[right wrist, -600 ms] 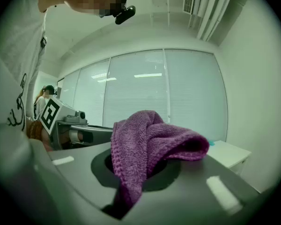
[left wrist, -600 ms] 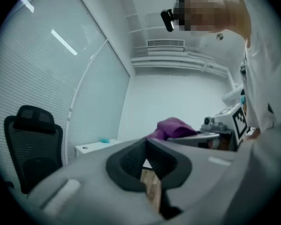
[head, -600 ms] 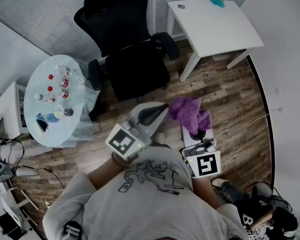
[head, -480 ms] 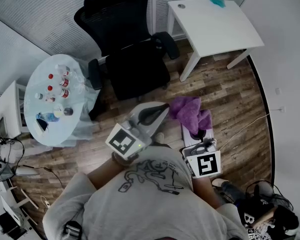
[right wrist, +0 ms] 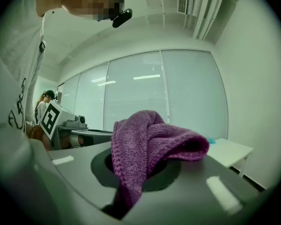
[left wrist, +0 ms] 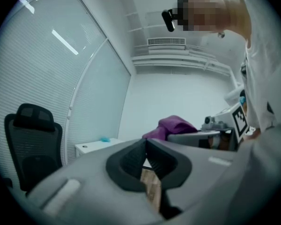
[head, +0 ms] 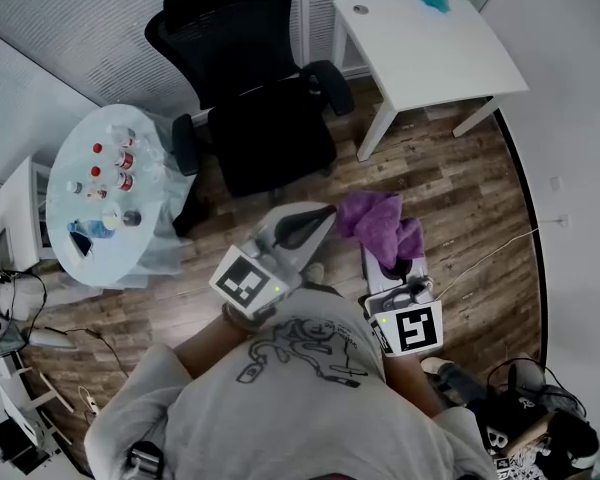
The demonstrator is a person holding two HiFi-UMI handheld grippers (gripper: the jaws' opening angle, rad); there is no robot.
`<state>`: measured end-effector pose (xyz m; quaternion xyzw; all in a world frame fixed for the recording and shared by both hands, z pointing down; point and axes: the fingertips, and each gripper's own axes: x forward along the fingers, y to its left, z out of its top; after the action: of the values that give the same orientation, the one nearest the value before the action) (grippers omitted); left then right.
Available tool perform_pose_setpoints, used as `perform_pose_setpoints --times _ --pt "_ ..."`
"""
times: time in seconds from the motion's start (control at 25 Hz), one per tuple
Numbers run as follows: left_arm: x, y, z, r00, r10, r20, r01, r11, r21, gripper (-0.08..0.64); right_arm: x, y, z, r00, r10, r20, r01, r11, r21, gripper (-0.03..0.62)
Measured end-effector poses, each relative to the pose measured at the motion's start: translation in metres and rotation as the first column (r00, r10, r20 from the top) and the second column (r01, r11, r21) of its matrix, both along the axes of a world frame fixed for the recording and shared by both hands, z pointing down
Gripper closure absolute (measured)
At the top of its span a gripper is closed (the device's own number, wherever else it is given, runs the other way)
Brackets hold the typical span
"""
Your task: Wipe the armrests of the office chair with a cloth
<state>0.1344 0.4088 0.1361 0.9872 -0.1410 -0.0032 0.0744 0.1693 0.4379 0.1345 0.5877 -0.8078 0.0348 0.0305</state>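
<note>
The black office chair [head: 252, 98] stands ahead of me, one armrest [head: 185, 144] on its left and the other [head: 326, 85] on its right. My right gripper [head: 392, 260] is shut on a purple cloth [head: 376, 224], which bunches over its jaws and hides them in the head view. In the right gripper view the cloth [right wrist: 150, 142] droops out of that gripper [right wrist: 139, 168]. My left gripper [head: 328, 213] is held beside the cloth, short of the chair seat. Its pads meet at the tips with nothing between them [left wrist: 145, 142]. The chair [left wrist: 32, 144] shows at the left of that view.
A round glass table [head: 75, 183] with small bottles stands left of the chair. A white table [head: 450, 63] with a teal object [head: 433, 1] stands right of it. Cables and a dark bag [head: 520, 430] lie on the wooden floor at the lower right. Another person [right wrist: 42, 108] stands far off.
The chair and the round table have slid slightly left in the head view. Both grippers and the cloth keep their places.
</note>
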Motion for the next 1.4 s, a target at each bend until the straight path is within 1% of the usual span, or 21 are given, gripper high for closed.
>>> perform_pose_setpoints --times 0.12,0.36,0.68,0.88,1.08,1.2,1.4 --pt "0.004 0.003 0.004 1.0 -0.004 0.002 0.004 1.0 -0.007 0.56 0.006 0.001 0.002 1.0 -0.002 0.028 0.002 1.0 0.007 0.558" --pt "0.004 -0.002 0.014 1.0 -0.01 0.017 0.01 1.0 -0.016 0.56 0.009 -0.003 0.011 1.0 -0.019 0.01 0.019 1.0 -0.01 0.558" --pt "0.012 -0.033 0.015 1.0 -0.023 0.004 0.023 1.0 -0.015 0.56 0.011 -0.033 0.017 0.999 -0.039 -0.014 0.039 0.999 -0.018 0.558" --pt "0.018 -0.07 0.013 1.0 -0.031 -0.001 0.031 0.999 -0.021 0.56 0.018 -0.07 0.014 0.999 -0.043 -0.023 0.043 0.999 -0.019 0.558" --pt "0.02 -0.119 0.017 0.999 -0.034 0.009 0.035 0.999 -0.005 0.56 0.021 -0.119 0.015 0.998 -0.051 -0.024 0.05 0.998 -0.025 0.558" --pt "0.022 -0.151 0.013 0.999 -0.048 0.002 0.048 0.999 -0.019 0.56 0.021 -0.149 0.013 0.998 -0.055 -0.023 0.054 0.998 -0.027 0.558" --pt "0.02 -0.208 0.011 0.998 -0.065 -0.008 0.065 0.998 -0.022 0.56 0.02 -0.204 0.01 0.998 -0.059 -0.017 0.058 0.998 -0.026 0.558"
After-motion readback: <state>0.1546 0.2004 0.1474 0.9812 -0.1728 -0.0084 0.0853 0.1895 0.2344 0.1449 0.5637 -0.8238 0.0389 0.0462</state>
